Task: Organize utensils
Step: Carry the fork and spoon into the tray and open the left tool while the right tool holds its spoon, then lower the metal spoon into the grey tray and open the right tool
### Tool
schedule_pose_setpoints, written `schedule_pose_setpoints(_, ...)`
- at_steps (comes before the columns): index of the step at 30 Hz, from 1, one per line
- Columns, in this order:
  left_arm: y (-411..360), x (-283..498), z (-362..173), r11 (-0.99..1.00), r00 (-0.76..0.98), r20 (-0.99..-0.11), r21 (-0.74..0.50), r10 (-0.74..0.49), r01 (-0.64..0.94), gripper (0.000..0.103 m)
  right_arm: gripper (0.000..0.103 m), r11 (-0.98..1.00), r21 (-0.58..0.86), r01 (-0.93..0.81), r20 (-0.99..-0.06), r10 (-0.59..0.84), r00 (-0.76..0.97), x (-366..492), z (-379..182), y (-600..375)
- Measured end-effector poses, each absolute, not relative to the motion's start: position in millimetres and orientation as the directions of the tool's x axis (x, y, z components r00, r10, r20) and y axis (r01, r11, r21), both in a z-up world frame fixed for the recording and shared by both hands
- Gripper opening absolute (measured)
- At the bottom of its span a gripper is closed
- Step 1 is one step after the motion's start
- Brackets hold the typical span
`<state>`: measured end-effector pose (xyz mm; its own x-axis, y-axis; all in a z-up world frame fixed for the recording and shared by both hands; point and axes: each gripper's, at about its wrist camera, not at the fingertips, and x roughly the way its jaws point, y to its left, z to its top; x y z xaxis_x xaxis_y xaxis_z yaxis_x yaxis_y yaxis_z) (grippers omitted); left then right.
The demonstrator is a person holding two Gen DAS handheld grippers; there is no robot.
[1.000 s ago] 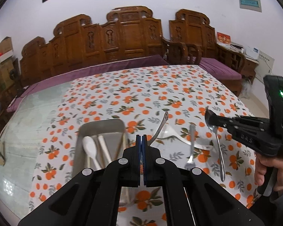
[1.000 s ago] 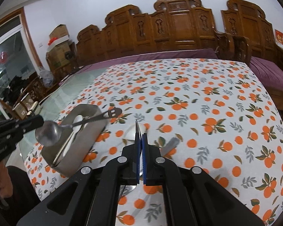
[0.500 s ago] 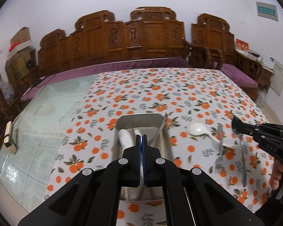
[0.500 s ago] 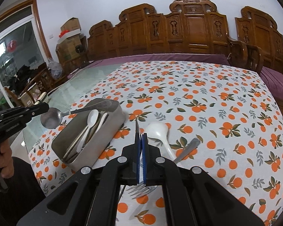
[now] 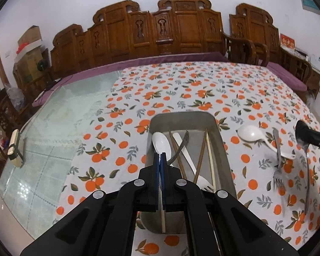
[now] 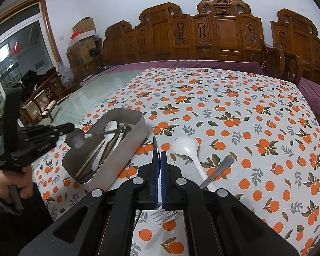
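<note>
A metal tray [image 5: 220, 140] [image 6: 136, 136] holds a white spoon [image 5: 161, 144], chopsticks [image 5: 202, 153] and other utensils. My left gripper [image 5: 160, 156] [image 6: 71, 128] is shut on a metal spoon [image 6: 79, 138] by its bowl, and the handle [image 5: 182, 145] slants down into the tray. My right gripper [image 6: 159, 151] [image 5: 300, 133] is shut and empty, above the cloth right of the tray. A white ladle spoon [image 5: 258, 136] [image 6: 188, 151], a fork [image 5: 277, 162] [image 6: 215, 172] and another metal utensil [image 5: 307, 170] lie right of the tray.
The table has an orange-print cloth [image 5: 202, 89] and bare glass [image 5: 53, 128] on its left side. A small wooden box [image 5: 15, 147] sits on the glass. Carved wooden seats [image 5: 181, 27] line the far side.
My left gripper has carried the metal spoon left from over the cloth and lowered it over the tray, so its handle now dips among the tray's utensils. The right gripper drew back slightly.
</note>
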<state>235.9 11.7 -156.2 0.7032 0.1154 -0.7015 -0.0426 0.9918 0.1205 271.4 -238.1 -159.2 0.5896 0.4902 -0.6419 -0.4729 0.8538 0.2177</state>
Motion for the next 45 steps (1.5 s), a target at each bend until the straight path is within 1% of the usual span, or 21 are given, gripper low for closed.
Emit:
schedule_pose_setpoints(10, 6.6, 238.5, -172.2, 0.993, 0.684, -0.724, 0.114, 0.089, -0.008, 0.001, 0.003, 0.846, 0.216, -0.487, -0.649, 0.497, 0.575, 270.4, -162.1, -230.9)
schedule_pose_setpoints(14, 7.8, 239.3, -179.4, 0.995, 0.669, -0.74, 0.096, 0.068, 0.004, 0.001, 0.003, 0.848, 0.213, -0.486, -0.652, 0.494, 0.576, 268.8, -163.4, -226.9)
schedule_pose_setpoints(17, 11.4, 239.5, -183.2, 0.998, 0.657, -0.753, 0.06, 0.04, 0.008, 0.001, 0.002, 0.849, 0.209, -0.485, -0.651, 0.491, 0.579, 268.3, -163.6, -225.6)
schedule_pose_setpoints(23, 10.7, 236.9, -179.9, 0.999, 0.663, -0.748, 0.024, -0.004, 0.033, 0.001, 0.002, 0.857, 0.213, -0.469, -0.653, 0.482, 0.585, 272.8, -164.8, -226.3)
schedule_pose_setpoints(24, 11.1, 236.5, -178.9, 0.999, 0.665, -0.747, 0.021, -0.008, 0.035, 0.003, 0.002, 0.857, 0.213, -0.468, -0.653, 0.482, 0.585, 273.0, -163.6, -225.4)
schedule_pose_setpoints(25, 12.5, 236.1, -177.1, 0.999, 0.667, -0.745, 0.015, -0.013, 0.036, 0.005, 0.003, 0.857, 0.211, -0.47, -0.653, 0.481, 0.584, 273.4, -162.7, -223.8)
schedule_pose_setpoints(27, 15.9, 235.4, -173.5, 0.999, 0.672, -0.74, 0.002, -0.023, 0.036, 0.022, 0.002, 0.857, 0.201, -0.475, -0.653, 0.479, 0.587, 274.5, -160.5, -221.5)
schedule_pose_setpoints(29, 21.5, 234.5, -167.9, 1.0, 0.683, -0.73, -0.005, -0.023, 0.028, 0.029, 0.002, 0.855, 0.197, -0.48, -0.651, 0.48, 0.588, 275.9, -156.6, -216.9)
schedule_pose_setpoints(31, 28.7, 233.7, -161.3, 1.0, 0.694, -0.719, -0.011, -0.022, 0.02, 0.033, 0.002, 0.85, 0.193, -0.49, -0.648, 0.485, 0.587, 277.8, -151.3, -209.9)
schedule_pose_setpoints(33, 35.5, 232.4, -157.0, 1.0, 0.705, -0.709, -0.018, -0.02, 0.01, 0.056, 0.002, 0.846, 0.189, -0.498, -0.647, 0.489, 0.585, 279.8, -147.4, -201.9)
schedule_pose_setpoints(34, 40.5, 231.4, -153.7, 1.0, 0.713, -0.701, -0.028, -0.023, 0.005, 0.059, 0.002, 0.842, 0.19, -0.505, -0.647, 0.494, 0.581, 282.3, -146.3, -197.1)
schedule_pose_setpoints(35, 43.7, 231.4, -151.7, 0.999, 0.715, -0.698, -0.032, -0.025, 0.004, 0.063, 0.002, 0.839, 0.194, -0.508, -0.646, 0.499, 0.578, 284.6, -144.8, -192.3)
schedule_pose_setpoints(36, 46.7, 231.5, -150.1, 1.0, 0.717, -0.696, -0.031, -0.023, 0.001, 0.071, 0.002, 0.837, 0.197, -0.511, -0.645, 0.503, 0.575, 285.7, -143.1, -188.3)
schedule_pose_setpoints(38, 52.6, 231.3, -147.0, 1.0, 0.725, -0.688, -0.024, -0.015, -0.002, 0.08, 0.002, 0.829, 0.205, -0.519, -0.64, 0.515, 0.57, 291.8, -140.3, -177.5)
schedule_pose_setpoints(42, 64.0, 230.0, -142.4, 1.0, 0.738, -0.675, -0.024, -0.007, -0.013, 0.093, 0.002, 0.813, 0.239, -0.531, -0.627, 0.547, 0.555, 303.6, -134.0, -160.9)
schedule_pose_setpoints(45, 71.2, 230.5, -141.3, 0.999, 0.739, -0.674, -0.031, -0.009, -0.016, 0.094, 0.002, 0.802, 0.255, -0.54, -0.618, 0.565, 0.547, 312.5, -130.3, -146.3)
